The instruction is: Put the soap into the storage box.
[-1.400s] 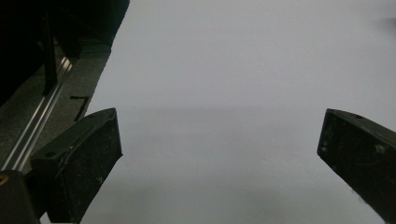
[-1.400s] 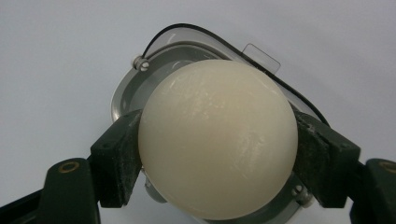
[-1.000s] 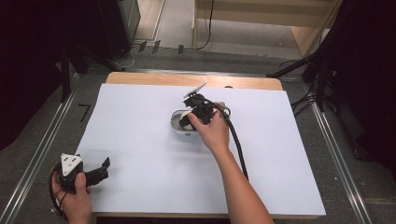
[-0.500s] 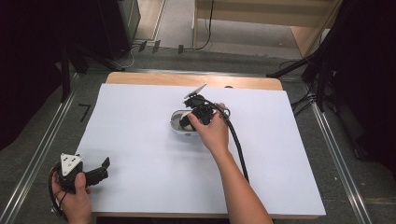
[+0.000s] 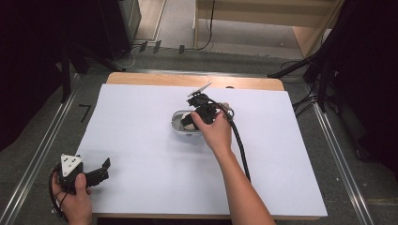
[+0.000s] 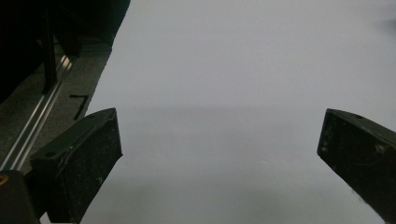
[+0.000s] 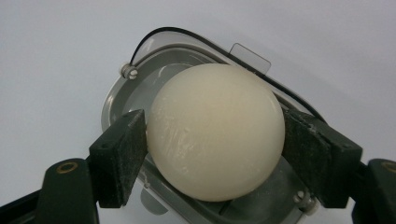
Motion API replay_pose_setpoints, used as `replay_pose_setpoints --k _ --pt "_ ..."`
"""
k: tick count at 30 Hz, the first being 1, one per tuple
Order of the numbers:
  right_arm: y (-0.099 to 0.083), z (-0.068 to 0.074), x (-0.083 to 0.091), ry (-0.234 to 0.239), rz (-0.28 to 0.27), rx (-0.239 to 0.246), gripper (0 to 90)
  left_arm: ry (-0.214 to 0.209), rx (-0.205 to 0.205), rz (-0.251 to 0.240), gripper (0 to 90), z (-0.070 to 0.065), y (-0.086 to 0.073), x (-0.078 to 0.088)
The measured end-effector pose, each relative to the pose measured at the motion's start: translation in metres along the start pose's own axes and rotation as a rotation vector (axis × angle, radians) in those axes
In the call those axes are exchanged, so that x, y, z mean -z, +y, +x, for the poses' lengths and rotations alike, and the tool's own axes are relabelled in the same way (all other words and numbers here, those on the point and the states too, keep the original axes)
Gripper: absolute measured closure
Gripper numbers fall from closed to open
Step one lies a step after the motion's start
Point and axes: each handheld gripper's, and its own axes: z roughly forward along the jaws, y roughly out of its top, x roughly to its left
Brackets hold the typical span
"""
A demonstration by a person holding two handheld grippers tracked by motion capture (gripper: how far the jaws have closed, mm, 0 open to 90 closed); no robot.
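I have the ball (image 7: 215, 133) between the jaws of my right gripper (image 7: 215, 154), one pad pressed to each side of it, so they are closed on it about as wide as the ball itself. It is a cream, matt sphere, and it sits over the open tray (image 7: 116, 98), a small grey oblong box with a clear rim, a thin black seal along one edge and small screws at its corners. From the high view the tray (image 5: 177, 123) lies near the middle of the white sheet on the bench (image 5: 141, 79), with my right hand (image 5: 217, 133) over it.

I judge this to be the moment of either setting the ball into the tray or lifting it out; I cannot tell which, nor whether the ball touches the tray floor, since its underside is hidden. Either way the next move calls for a straight vertical path, so the ball clears the rim and the light tray is not dragged along the sheet. If I release, I should open only once the ball rests low, or it may roll.

Apart from the ball, I see nothing in the tray.

My left gripper (image 5: 96, 172) rests at the near left corner of the sheet, jaws wide apart and holding nothing.
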Motion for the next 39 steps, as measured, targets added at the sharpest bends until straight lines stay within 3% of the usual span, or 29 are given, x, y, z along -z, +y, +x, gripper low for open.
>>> replay_pose_setpoints --k 23,39 --pt "-0.022 -0.005 0.023 0.006 -0.037 -0.004 22.3 0.002 0.001 -0.002 0.1 0.000 0.000 0.000" --pt "-0.055 -0.030 0.037 -0.009 -0.059 -0.037 22.2 0.004 -0.002 -0.002 0.1 -0.001 0.000 0.000"
